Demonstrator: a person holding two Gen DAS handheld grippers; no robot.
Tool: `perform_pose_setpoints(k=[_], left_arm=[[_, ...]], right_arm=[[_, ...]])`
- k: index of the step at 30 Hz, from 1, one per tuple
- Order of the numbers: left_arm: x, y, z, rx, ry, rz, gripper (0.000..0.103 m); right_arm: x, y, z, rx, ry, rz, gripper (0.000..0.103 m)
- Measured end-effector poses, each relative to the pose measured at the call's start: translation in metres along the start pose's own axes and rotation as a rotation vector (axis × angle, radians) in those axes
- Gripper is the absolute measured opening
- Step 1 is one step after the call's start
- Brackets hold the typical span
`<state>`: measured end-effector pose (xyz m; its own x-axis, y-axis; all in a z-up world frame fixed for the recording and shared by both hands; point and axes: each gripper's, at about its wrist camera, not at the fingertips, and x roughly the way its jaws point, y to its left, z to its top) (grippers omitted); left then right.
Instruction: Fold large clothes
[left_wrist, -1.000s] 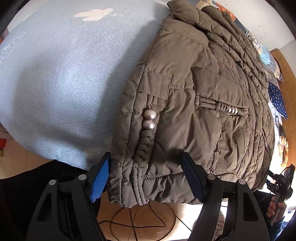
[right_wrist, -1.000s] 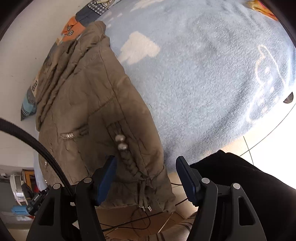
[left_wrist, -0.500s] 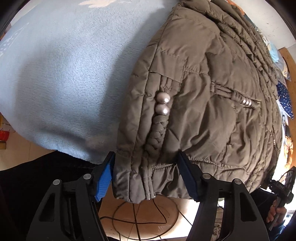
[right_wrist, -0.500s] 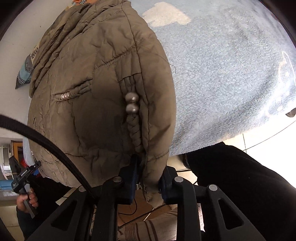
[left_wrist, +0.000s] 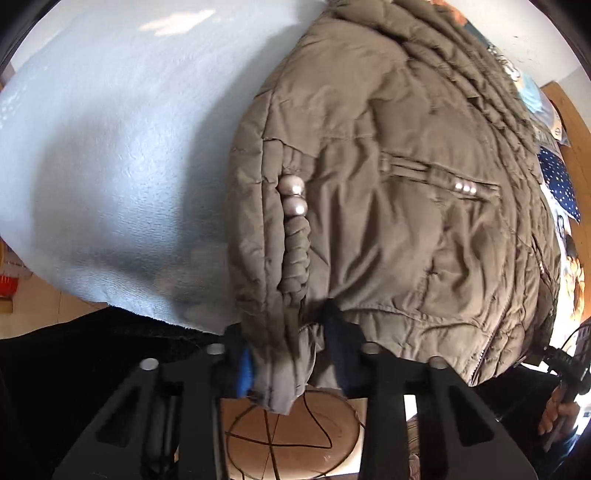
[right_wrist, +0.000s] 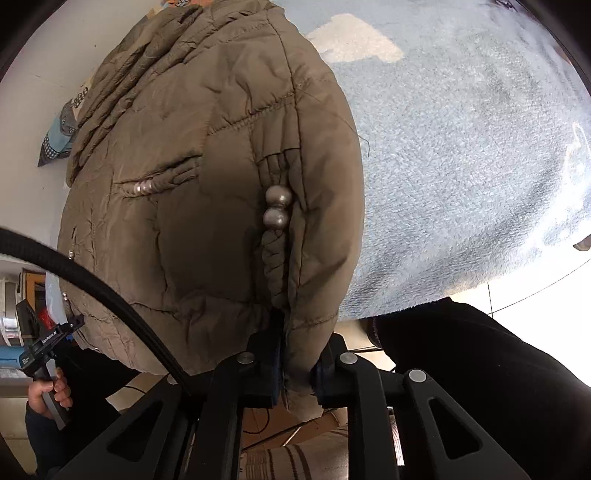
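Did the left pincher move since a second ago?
Yes. The left gripper slid forward onto the jacket hem at the blue blanket's edge, and its jaws are closing, fabric pinched between them.

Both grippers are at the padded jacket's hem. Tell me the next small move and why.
Probably lift both corners together and carry the hem toward the collar. The left gripper, its jaws closing, pinches one corner of the olive jacket; the right gripper is shut on the other. The jacket lies flat on the blue blanket.
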<state>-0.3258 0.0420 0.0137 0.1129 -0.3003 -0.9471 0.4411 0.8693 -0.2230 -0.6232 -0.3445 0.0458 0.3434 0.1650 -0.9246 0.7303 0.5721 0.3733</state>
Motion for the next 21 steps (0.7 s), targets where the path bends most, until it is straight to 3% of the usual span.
perform_pose_setpoints(k=[1,4,8,14,21], left_arm=[[-0.004,-0.002,-0.003,0.009,-0.014,-0.002,0.018],[-0.020,-0.010,-0.010,0.041,-0.073,-0.030,0.017],[-0.017,-0.007,-0.006,0.047,-0.062,-0.003,0.017],[0.006,-0.017,0.010,0.063,-0.047,0.053,0.018],[0.021,-0.031,0.018,0.066,-0.051,0.105,0.022]], right_arm=[[-0.004,0.001,-0.001,-0.003,-0.012,0.010,0.013],[-0.017,0.004,-0.006,-0.009,-0.048,0.052,0.013],[-0.015,0.002,-0.009,-0.004,-0.053,0.070,0.013],[0.003,0.004,-0.002,-0.005,-0.016,0.023,0.020],[0.011,0.018,-0.001,-0.039,-0.006,-0.045,0.020]])
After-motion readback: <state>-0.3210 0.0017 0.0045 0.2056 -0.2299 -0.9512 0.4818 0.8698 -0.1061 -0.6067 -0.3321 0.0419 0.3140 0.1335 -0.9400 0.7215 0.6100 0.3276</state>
